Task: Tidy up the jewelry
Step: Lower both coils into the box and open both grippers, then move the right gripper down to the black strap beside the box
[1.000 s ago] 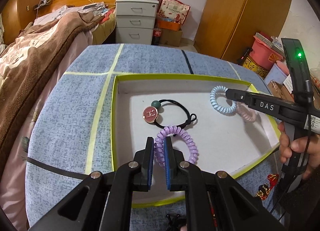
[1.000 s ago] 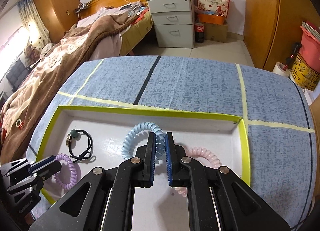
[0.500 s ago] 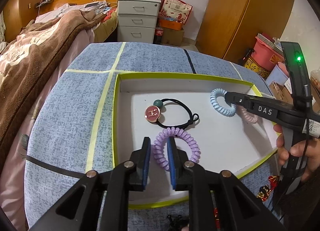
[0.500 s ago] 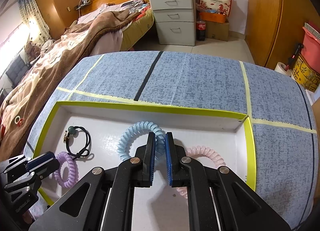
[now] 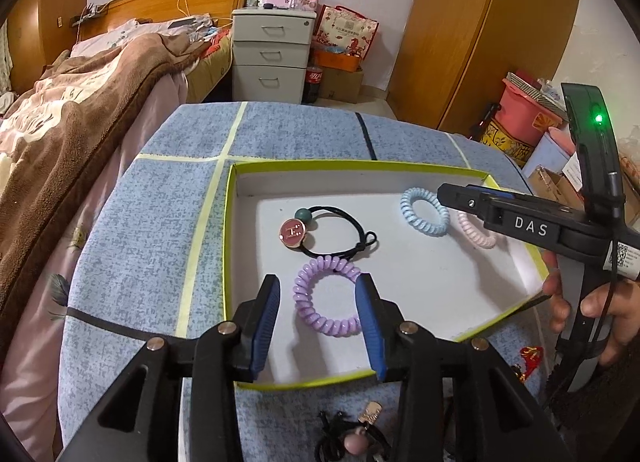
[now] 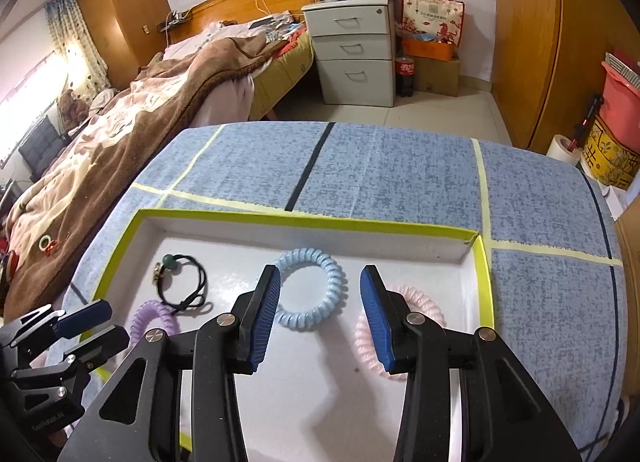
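A white tray with a yellow-green rim sits on the blue table. Inside it lie a purple coil hair tie, a blue coil tie, a pink coil tie and a black elastic with a round pink charm. My left gripper is opening, its pads clear of the purple tie lying between them. My right gripper is opening too, and the blue tie rests free on the tray between its fingers.
Loose black cords and small trinkets lie on the table in front of the tray, with a red charm near a person's hand. A bed stands left, drawers behind, bins to the right.
Both grippers have opened and let go: the purple tie and the blue tie now lie free on the tray. Neither hand has shifted noticeably.
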### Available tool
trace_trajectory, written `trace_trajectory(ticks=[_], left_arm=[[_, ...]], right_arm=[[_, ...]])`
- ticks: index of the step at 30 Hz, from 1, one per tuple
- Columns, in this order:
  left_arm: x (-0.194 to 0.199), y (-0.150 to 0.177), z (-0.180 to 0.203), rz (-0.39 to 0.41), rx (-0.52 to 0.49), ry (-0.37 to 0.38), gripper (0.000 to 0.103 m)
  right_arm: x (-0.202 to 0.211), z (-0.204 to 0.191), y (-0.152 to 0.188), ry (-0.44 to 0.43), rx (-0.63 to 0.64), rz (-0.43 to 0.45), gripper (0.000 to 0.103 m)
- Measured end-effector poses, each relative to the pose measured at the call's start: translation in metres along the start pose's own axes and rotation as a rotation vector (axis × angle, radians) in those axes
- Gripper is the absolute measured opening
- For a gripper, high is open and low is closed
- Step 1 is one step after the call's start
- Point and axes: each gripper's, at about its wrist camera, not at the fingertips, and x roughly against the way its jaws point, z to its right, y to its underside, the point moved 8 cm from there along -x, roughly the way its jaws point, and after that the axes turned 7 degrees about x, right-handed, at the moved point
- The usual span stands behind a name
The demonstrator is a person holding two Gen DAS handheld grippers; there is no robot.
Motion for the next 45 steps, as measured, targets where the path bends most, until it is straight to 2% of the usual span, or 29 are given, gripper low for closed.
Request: trace_trajectory(ticks=[8,21,36,45], left_arm=[[0.025,0.008,0.002,0.036,0.001,0.001,0.046],[0.059,0.04,-0.012,0.067,0.038,0.012,0.049],[0.071,0.069,-0.017,0.055,0.051,0.025,0.049],[0.072,0.086,-0.027,0.038,0.065,0.018,0.052]], right_arm=[[0.031,-0.009,0.015,-0.014,-0.012,0.04,0.043],[0.075,-0.024,0.065,-0.03,-0.005,0.071,0.043],[0.085,-0.045,0.11,-0.062,0.042,0.045,0.043],[0.072,-0.072,0.128,-0.084,0.177,-0.005,0.043]])
